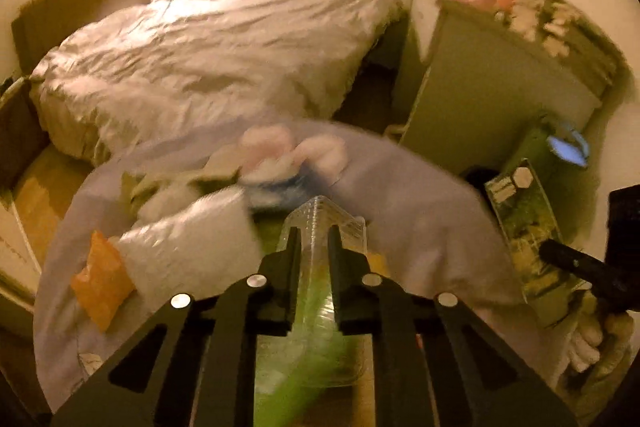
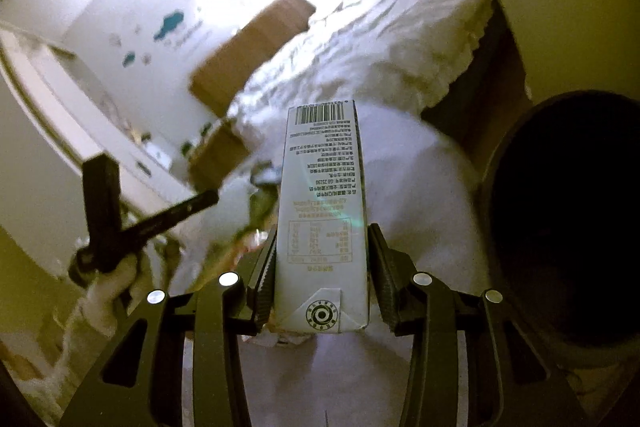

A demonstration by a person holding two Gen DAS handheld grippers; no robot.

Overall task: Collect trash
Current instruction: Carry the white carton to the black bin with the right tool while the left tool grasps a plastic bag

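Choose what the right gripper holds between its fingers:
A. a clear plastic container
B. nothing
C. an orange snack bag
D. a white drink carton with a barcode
D: in the right wrist view the right gripper has its fingers closed on the sides of the white carton, whose barcode is at the far end.

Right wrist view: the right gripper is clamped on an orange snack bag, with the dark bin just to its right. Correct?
Not quite. In the right wrist view the right gripper holds a white drink carton with a barcode, not a snack bag. The orange snack bag lies loose in the left wrist view. The dark bin is indeed to its right.
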